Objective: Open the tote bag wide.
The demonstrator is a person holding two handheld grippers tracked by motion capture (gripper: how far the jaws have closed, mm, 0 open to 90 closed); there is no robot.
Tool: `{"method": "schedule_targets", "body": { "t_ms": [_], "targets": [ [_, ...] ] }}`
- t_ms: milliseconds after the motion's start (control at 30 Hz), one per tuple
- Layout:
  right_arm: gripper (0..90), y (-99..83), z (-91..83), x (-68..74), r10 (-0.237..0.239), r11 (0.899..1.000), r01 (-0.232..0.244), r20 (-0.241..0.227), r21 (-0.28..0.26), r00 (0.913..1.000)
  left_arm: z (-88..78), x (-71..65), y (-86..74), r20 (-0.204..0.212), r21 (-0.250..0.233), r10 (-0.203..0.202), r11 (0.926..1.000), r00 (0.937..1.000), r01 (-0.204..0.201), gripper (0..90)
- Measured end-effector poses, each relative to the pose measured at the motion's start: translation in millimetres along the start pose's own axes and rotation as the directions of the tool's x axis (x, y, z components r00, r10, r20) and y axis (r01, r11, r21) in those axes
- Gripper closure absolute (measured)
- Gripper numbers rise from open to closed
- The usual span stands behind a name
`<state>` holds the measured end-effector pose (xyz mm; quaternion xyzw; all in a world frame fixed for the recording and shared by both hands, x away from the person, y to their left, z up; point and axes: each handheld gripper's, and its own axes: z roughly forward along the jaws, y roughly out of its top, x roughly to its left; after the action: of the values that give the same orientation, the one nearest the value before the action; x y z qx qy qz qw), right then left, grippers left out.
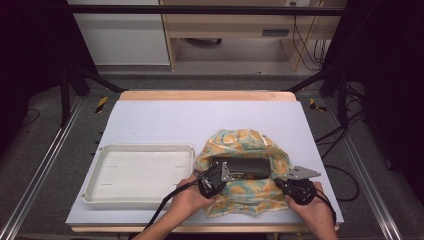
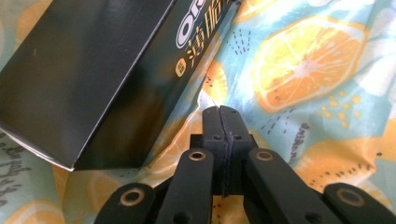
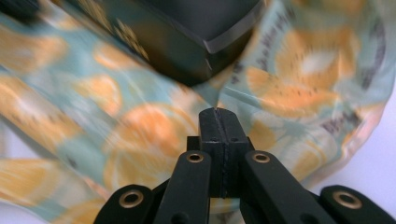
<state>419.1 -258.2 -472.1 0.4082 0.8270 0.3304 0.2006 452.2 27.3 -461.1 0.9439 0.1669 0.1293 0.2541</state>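
Wrapping under way: your left claw (image 1: 216,184) and right claw (image 1: 295,189) each pinch the lemon-print cloth (image 1: 243,142) shut beside the black box (image 1: 241,168); next, you likely fold those edges over it

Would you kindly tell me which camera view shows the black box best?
The high view: the whole black box lies on the fruit-print cloth. The left gripper view shows one end with lettering; the right gripper view shows a blurred corner.
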Motion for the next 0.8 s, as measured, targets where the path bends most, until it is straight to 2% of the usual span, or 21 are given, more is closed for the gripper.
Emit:
{"method": "schedule_targets", "body": {
  "t_ms": [67,167,267,400,533,800],
  "targets": [
    [90.0,-3.9,2.0,-2.1,0.026,0.999,-0.026,0.0,0.023,0.9997,-0.2,0.5,-1.2,-0.002,-0.005,-0.006,1.0,1.0,0.006,90.0],
    [90.0,-6.1,-0.1,-3.8,0.049,0.998,-0.049,0.0,0.029,0.9988,-1.3,1.2,-1.9,0.001,-0.008,-0.009,0.9999,1.0,0.009,90.0],
    [90.0,-3.2,-6.3,-1.0,0.029,0.999,-0.029,-0.004,-0.02,0.9996,-7.3,1.9,1.2,0.008,-0.024,-0.008,0.9997,0.9999,0.009,90.0],
    [90.0,6.0,-16.7,2.5,0.018,0.998,-0.019,-0.005,-0.064,0.9998,-24.1,5.3,6.0,0.006,-0.06,-0.007,0.9982,1.0,0.008,90.0],
    [90.0,19.4,-26.5,6.3,-0.037,0.996,0.036,-0.009,-0.077,0.9993,-37.4,11.6,4.3,0.006,-0.081,-0.021,0.9965,0.9998,0.021,90.0],
    [90.0,53.5,-39.5,3.3,-0.147,0.989,0.146,-0.02,-0.038,0.989,-74.9,37.8,-14.0,-0.027,-0.125,-0.066,0.9902,0.9975,0.062,90.0]
  ]
}}
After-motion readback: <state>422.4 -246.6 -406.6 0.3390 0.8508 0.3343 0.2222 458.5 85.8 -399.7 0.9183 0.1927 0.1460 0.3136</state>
